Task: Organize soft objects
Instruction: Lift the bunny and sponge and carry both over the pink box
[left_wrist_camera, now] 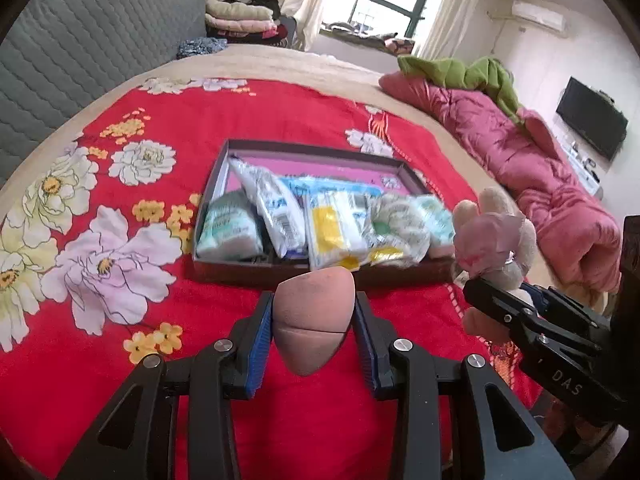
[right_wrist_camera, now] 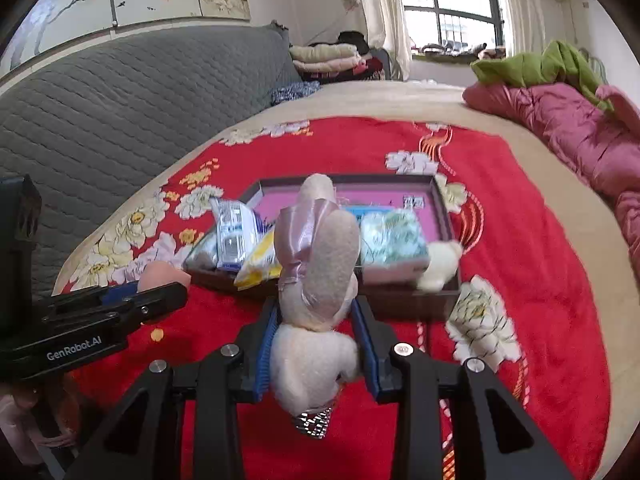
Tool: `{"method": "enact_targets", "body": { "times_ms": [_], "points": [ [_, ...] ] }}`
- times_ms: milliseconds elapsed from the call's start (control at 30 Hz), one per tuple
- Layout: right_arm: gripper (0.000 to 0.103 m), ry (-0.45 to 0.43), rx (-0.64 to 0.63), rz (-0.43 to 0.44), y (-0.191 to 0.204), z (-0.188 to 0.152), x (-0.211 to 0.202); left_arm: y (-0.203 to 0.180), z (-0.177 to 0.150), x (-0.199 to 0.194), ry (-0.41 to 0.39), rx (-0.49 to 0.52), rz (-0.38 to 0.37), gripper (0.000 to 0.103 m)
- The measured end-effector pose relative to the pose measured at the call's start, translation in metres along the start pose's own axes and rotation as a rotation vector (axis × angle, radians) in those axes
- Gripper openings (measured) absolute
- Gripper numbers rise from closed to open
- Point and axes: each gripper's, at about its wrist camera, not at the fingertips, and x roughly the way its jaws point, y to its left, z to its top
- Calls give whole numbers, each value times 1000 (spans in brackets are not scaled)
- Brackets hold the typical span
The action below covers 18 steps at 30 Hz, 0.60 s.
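Above a bed spread with a red blanket printed with large white, lilac and yellow flowers (left_wrist_camera: 168,128), two hand-held black grippers each grasp a soft object clear of the bedding. The left gripper (left_wrist_camera: 313,320) is clenched on a smooth, teardrop-shaped pinkish-beige sponge (left_wrist_camera: 314,322), its blue-padded fingers (left_wrist_camera: 258,344) pressed against both flanks, the sponge's tip pointing toward the camera. The right gripper (right_wrist_camera: 314,340) clamps a cream plush rabbit with a shiny pale pink ribbon around its long ears (right_wrist_camera: 316,280), the blue pads squeezing its body while the ears stand up in front of the lens; from the left wrist view the same toy (left_wrist_camera: 494,240) shows at the right edge, held beside the near right corner of the box. Just beyond both grippers lies a shallow dark brown cardboard box with a pink floor (left_wrist_camera: 320,152), its near half crowded with soft plastic-wrapped packets in white, blue, green and yellow (left_wrist_camera: 320,220), its far half bare. A small cream plush piece (right_wrist_camera: 440,264) rests at the box's near right corner. A crumpled pink quilt (left_wrist_camera: 540,172) with a green cloth (left_wrist_camera: 464,72) on top lies along the right side of the bed, and a grey quilted headboard (right_wrist_camera: 120,120) rises at the left.
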Motion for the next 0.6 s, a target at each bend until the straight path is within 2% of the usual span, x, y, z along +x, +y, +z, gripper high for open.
{"method": "enact_targets", "body": {
  "times_ms": [300,600],
  "points": [
    [36,-59,-4,-5,-7,22,-14,-9,24,-14,-45,-8,-5,39],
    [36,-102,31,7,-21,43,-15,-13,45,-6,-84,-9,-18,39]
  ]
}}
